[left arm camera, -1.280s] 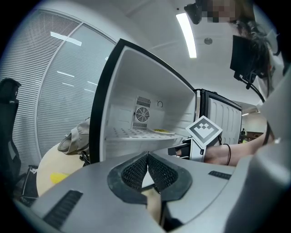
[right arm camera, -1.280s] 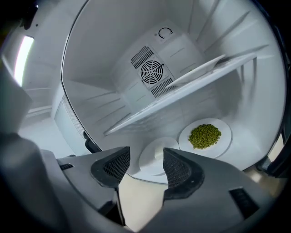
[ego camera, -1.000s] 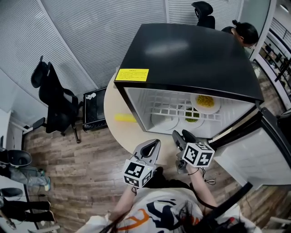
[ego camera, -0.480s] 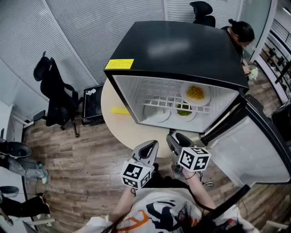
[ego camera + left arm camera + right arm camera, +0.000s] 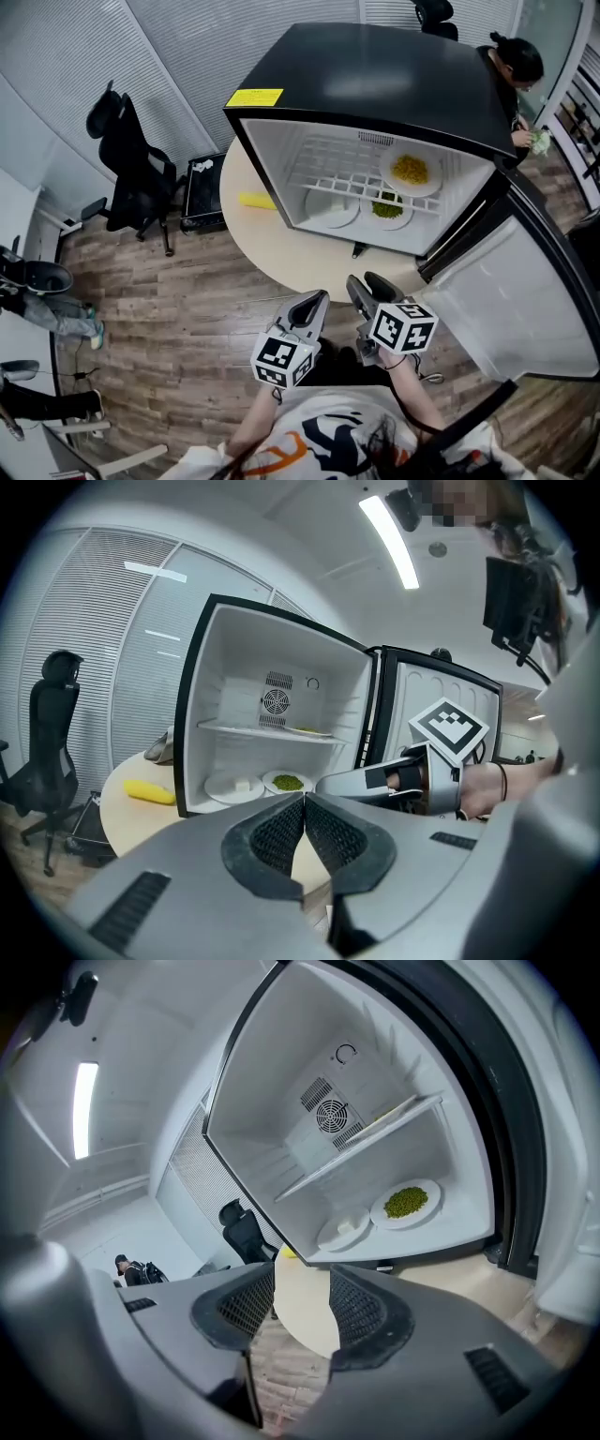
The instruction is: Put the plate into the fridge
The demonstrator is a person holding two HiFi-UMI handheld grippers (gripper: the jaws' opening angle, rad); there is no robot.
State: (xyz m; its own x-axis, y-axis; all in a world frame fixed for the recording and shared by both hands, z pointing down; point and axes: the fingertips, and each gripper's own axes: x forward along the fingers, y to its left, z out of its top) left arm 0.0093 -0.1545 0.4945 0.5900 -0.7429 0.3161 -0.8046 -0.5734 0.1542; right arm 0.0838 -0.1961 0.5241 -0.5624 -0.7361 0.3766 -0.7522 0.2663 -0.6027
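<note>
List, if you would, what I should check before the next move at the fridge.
1. Fridge door wide open: ok.
2. Plates inside: ok; yellow-food plate on the wire shelf, green-food plate and third plate on the floor below it.
3. Left tongs empty: ok; shut on nothing.
4. Right tongs empty: ok; jaws apart and closing, nothing between them.
5. Both tongs outside the fridge: ok.
6. Yellow object on the table beside the fridge: whether it belongs inside, cannot tell.
</note>
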